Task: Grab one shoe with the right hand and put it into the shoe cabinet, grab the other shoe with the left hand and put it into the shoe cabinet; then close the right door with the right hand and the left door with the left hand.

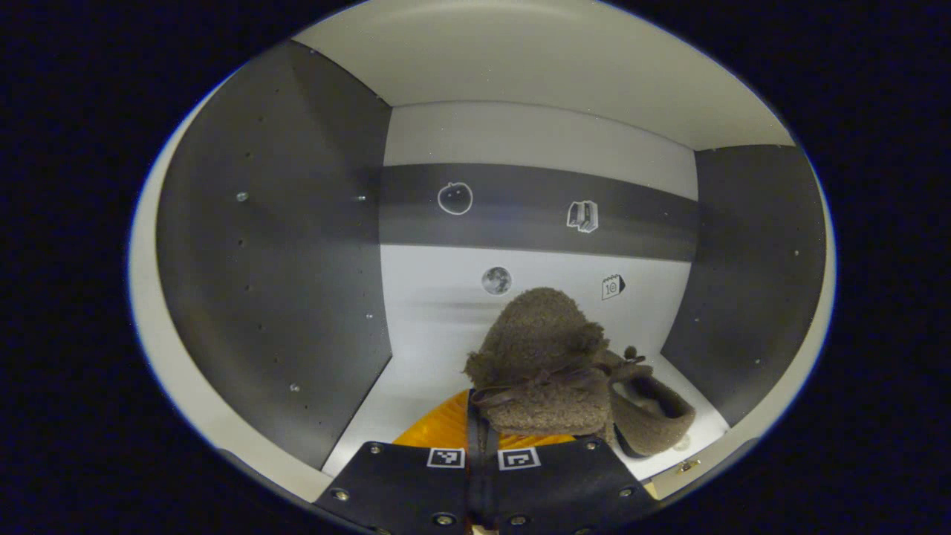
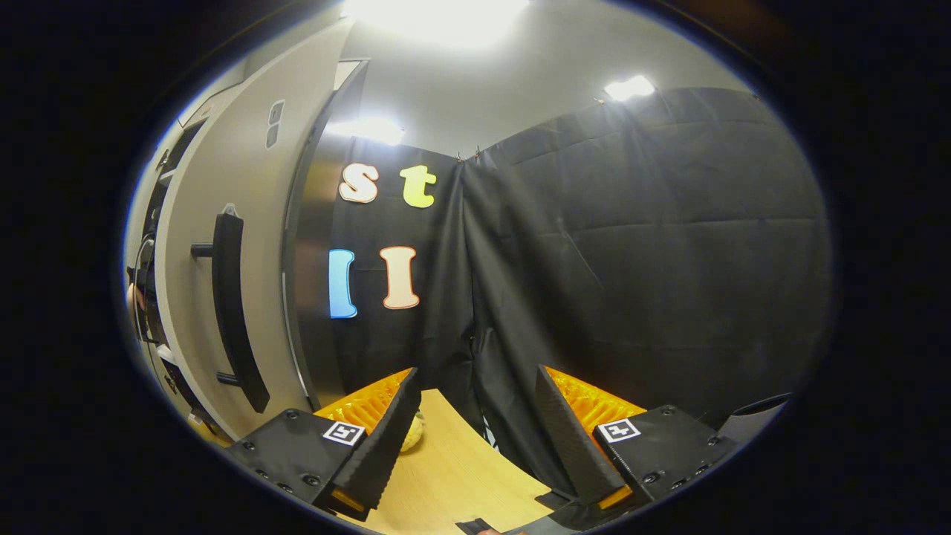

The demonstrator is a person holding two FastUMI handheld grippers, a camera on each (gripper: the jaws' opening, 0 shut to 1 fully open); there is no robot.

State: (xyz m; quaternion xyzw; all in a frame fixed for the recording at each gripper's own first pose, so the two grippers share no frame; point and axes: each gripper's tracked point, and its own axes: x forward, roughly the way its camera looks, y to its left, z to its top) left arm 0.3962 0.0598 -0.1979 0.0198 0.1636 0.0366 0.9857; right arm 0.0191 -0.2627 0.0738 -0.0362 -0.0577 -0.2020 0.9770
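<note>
In the left gripper view I am inside the shoe cabinet (image 1: 416, 349), which has dark side walls and a white floor. My left gripper (image 1: 481, 440) is shut on the rear edge of a brown fleecy shoe (image 1: 539, 349), whose toe points toward the back wall. A second brown shoe (image 1: 654, 412) lies on the cabinet floor just to its right, touching it, with its opening facing me. In the right gripper view my right gripper (image 2: 475, 446) is open and holds nothing, low over a wooden tabletop (image 2: 453, 475). The open cabinet door (image 2: 223, 186) with its black bar handle (image 2: 234, 312) stands to its left.
Small picture stickers mark the cabinet's back wall (image 1: 535, 134). The cabinet's front edge with a small metal fitting (image 1: 687, 466) lies at the lower right. A small yellow object (image 2: 413, 435) rests on the table behind the right gripper's left finger. Black cloth (image 2: 631, 260) hangs beyond the table.
</note>
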